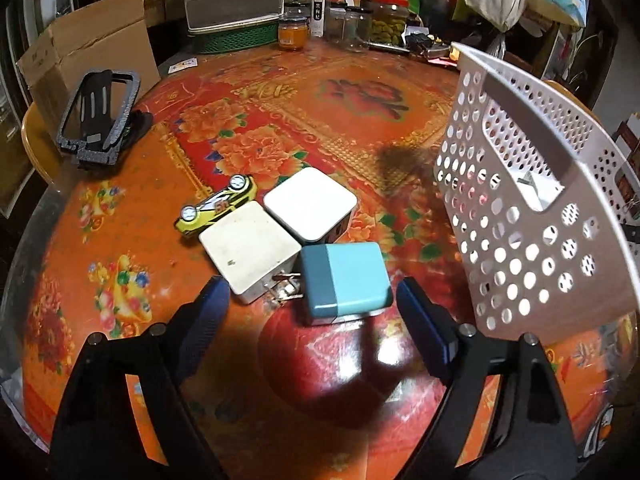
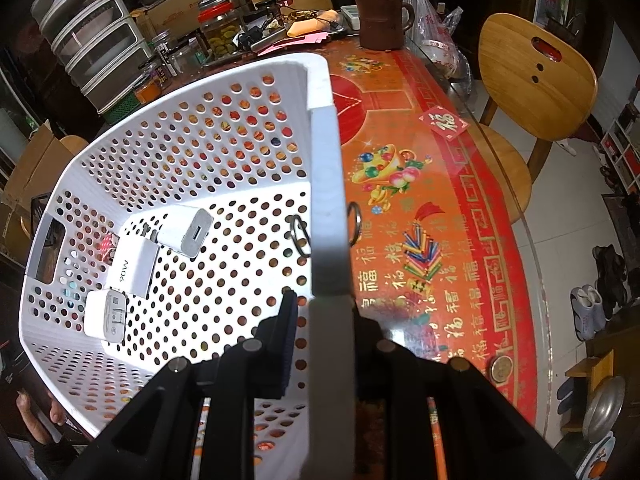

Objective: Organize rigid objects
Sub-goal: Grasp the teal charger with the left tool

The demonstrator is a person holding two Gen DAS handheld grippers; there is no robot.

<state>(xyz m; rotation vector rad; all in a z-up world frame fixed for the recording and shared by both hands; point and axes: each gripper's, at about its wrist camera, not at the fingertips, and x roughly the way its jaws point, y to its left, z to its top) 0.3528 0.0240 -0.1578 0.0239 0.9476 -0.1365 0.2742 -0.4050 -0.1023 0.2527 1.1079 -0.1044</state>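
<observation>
We are holding our left gripper (image 1: 310, 300) low over the near part of the tabletop (image 1: 360, 120), its blue-padded fingers (image 1: 210, 304) spread wide apart around nothing. A two-tone blue charger (image 1: 346, 280) is lying just ahead of the gap, close to the right-hand finger but not touching it that we can tell. Beside it, a cream-white charger (image 1: 250, 250) is resting with its metal prongs pointing at the blue one, and a second white charger (image 1: 310, 204) is sitting just behind the pair, touching or nearly touching both. A yellow toy car (image 1: 218, 206) is lying tipped on its side against the far-left edge of the cream-white block. A black gripper stand (image 1: 100, 114) is standing near the left edge of the tabletop, and jars (image 1: 386, 20) are crowding the far edge.

Our right gripper (image 2: 324, 300) is clamping the rim of a white perforated basket (image 2: 192, 152), one finger inside the wall and one outside, pressed together on the plastic. The basket is sitting tilted at the right of the tabletop in the left wrist view. Three white chargers (image 2: 134, 268) are lying inside it, gathered toward the corner below the handle cut-out. A wooden chair (image 2: 536, 80) is standing beyond the table edge.
</observation>
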